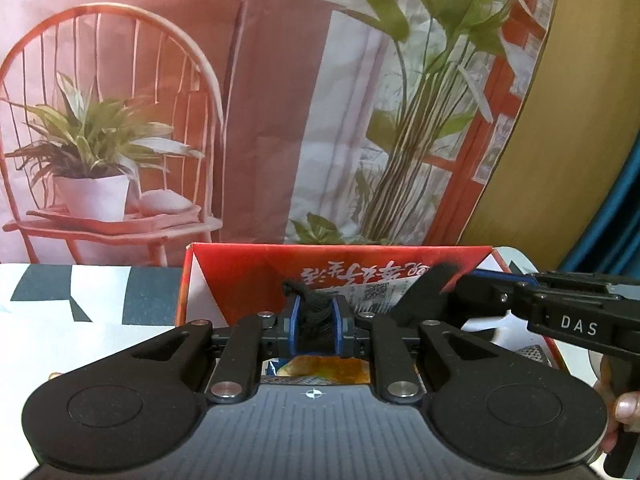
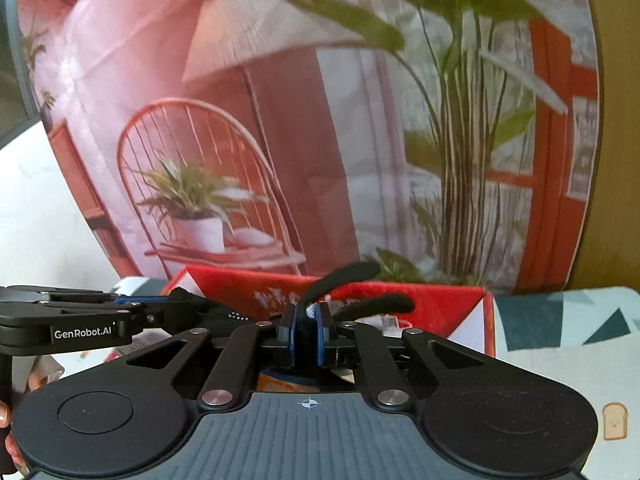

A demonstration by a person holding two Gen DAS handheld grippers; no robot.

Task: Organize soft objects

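1. Progress, as I judge it: one soft item, a black knitted glove point(image 1: 316, 312), hangs stretched between both claws over the open red-and-white printed cardboard box point(image 1: 248, 280). It is carried to the box but not yet dropped in, so release is what remains. Whether other soft things wait, I cannot tell.
2. The left gripper point(image 1: 316, 326) is clamped on the glove's knit at 12 o'clock of its own view.
3. The right gripper point(image 2: 306, 334) pinches the glove's other end, with glove fingers splaying toward 1 o'clock.
4. The box sits on a white tablecloth with grey-teal geometric patches point(image 2: 560, 340).
5. Behind, from 9 to 2 o'clock, hangs a printed backdrop of a red chair and potted plants point(image 1: 120, 120).
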